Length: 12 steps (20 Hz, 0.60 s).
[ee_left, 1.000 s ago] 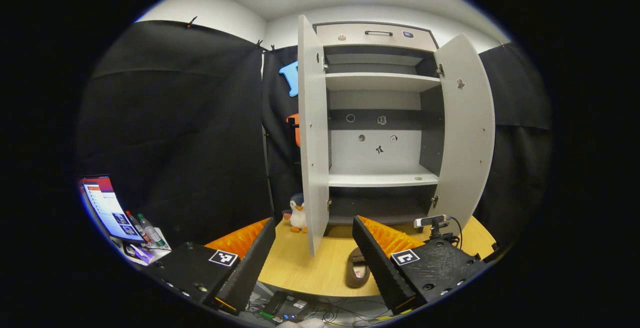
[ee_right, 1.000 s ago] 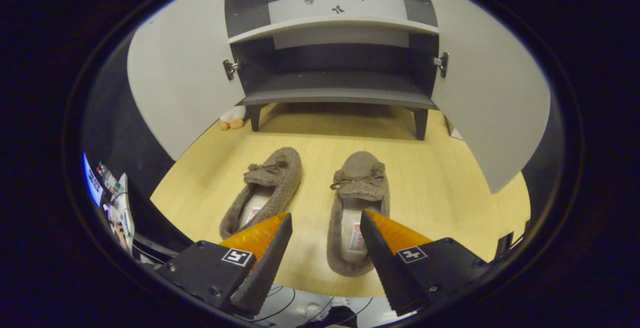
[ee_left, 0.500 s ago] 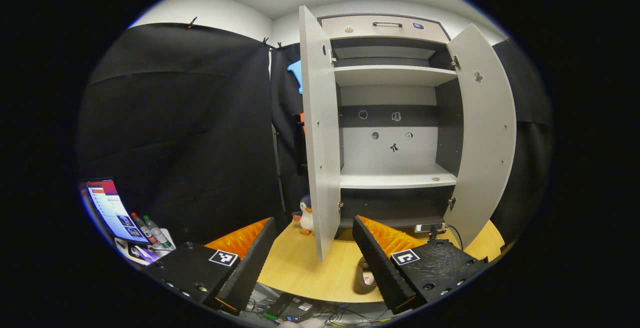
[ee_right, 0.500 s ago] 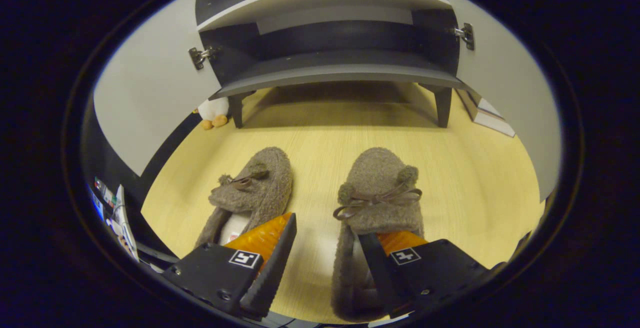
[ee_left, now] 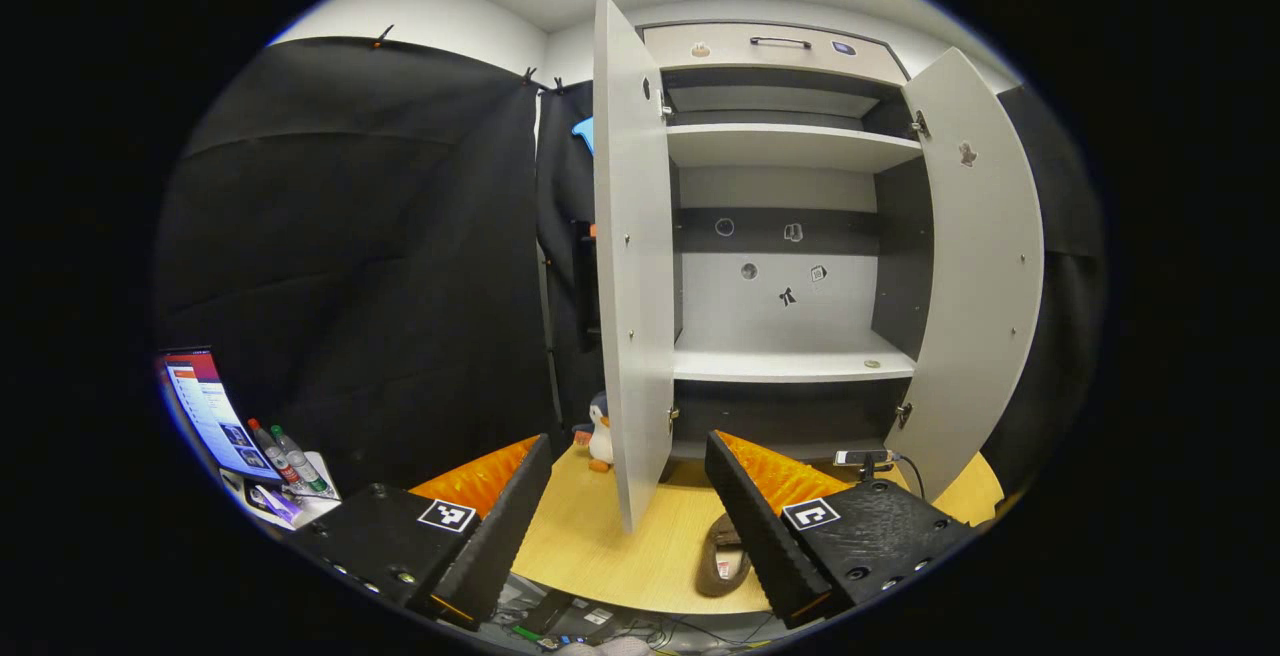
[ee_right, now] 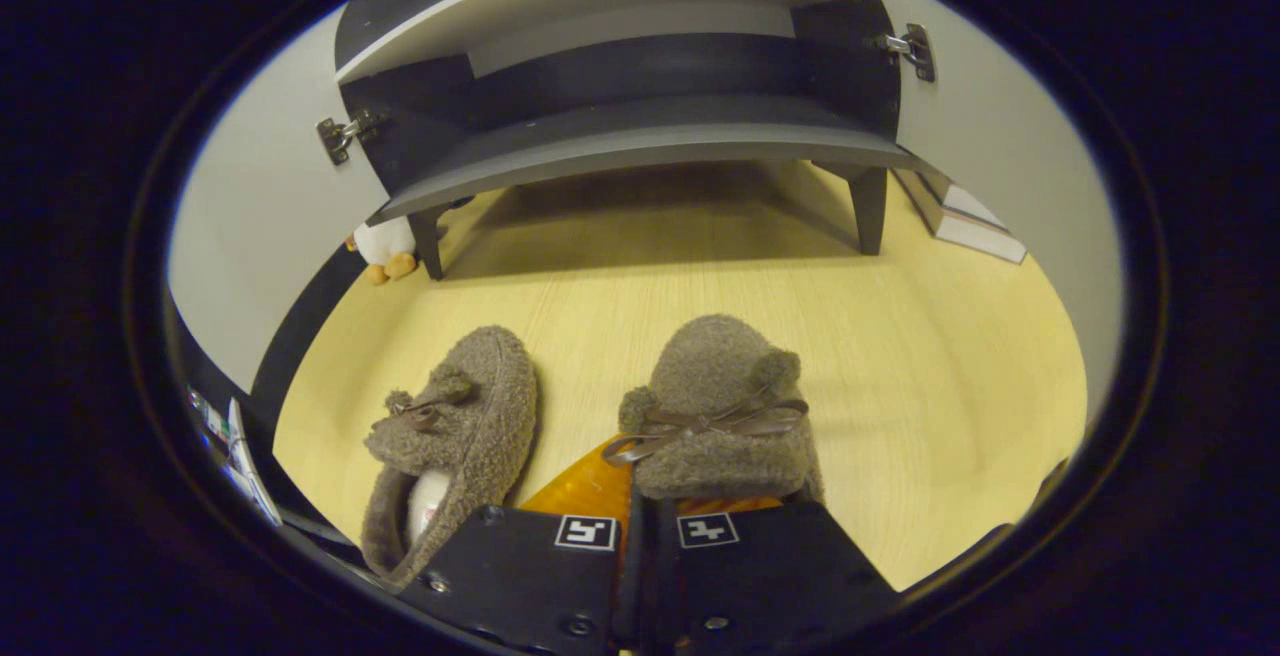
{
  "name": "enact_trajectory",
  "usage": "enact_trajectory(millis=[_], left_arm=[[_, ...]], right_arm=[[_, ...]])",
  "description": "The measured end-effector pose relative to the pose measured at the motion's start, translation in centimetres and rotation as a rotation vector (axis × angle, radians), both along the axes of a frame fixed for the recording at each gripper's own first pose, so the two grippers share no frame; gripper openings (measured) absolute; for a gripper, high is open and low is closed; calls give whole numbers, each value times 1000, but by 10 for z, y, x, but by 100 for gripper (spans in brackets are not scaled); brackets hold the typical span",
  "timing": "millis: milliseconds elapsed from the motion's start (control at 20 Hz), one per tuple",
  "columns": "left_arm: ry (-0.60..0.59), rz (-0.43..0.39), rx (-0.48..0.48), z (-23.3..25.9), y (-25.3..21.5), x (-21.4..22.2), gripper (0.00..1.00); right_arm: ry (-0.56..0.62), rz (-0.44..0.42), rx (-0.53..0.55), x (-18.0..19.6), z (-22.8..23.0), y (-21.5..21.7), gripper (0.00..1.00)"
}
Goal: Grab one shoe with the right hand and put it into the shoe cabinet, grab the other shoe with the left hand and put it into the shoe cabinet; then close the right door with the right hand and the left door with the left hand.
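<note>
Brown fleece: two shoes on the wood floor in the right gripper view. Right gripper [ee_right: 640, 521] at bottom centre, fingers drawn together on the side wall of the right shoe [ee_right: 722, 406]; one finger lies outside it, the other inside the opening. Left shoe [ee_right: 455, 436] sits just beside, lower left, untouched. Cabinet [ee_left: 790, 236] fills the upper centre of the left gripper view, left door [ee_left: 632, 256] and right door [ee_left: 980, 256] swung out, shelves bare. Left gripper [ee_left: 628, 516] at bottom, fingers spread wide, holding nothing. Penguin toy [ee_left: 599, 431] stands by the left door.
</note>
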<state>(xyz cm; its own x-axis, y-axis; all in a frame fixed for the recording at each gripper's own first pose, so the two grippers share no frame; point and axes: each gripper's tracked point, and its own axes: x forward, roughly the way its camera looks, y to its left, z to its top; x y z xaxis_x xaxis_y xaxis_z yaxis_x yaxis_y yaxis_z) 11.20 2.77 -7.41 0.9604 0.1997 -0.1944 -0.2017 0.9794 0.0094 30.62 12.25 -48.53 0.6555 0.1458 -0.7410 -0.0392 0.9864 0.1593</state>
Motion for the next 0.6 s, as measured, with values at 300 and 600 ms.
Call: enact_trajectory(millis=[300,600], left_arm=[[-25,-26,-22,3,-1,-1,95],[-41,-42,-50,5,-5,-9,95]], right_arm=[[-117,46,-13,2,69,6,9],[-302,96,-44,16,178,13,9]])
